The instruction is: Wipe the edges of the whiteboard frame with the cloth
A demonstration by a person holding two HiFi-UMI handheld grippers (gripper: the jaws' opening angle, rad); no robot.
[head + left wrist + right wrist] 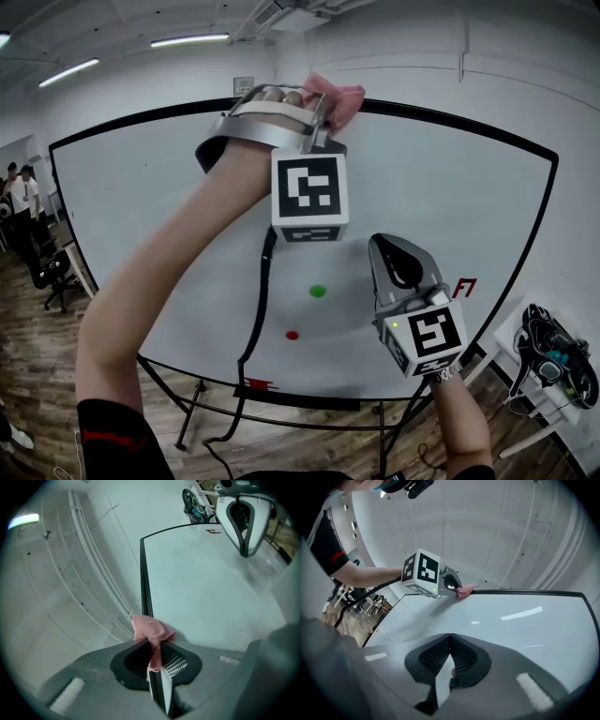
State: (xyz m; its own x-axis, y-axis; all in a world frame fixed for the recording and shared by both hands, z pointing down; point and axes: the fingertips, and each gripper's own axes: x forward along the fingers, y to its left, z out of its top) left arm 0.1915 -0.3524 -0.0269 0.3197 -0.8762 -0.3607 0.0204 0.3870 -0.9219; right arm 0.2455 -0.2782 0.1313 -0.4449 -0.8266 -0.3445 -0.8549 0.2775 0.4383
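Note:
A white whiteboard with a black frame fills the head view. My left gripper is raised to the frame's top edge, shut on a pink cloth that presses against the black strip. In the left gripper view the cloth bunches out of the shut jaws right on the frame. My right gripper hovers in front of the board's lower right, jaws shut with nothing between them. The right gripper view shows the left gripper and cloth at the top frame.
A green magnet and a red magnet sit on the board, with red lettering at the right. A black cable hangs from the left gripper. The board's stand legs rise from wooden floor. Gear lies on a table at the right.

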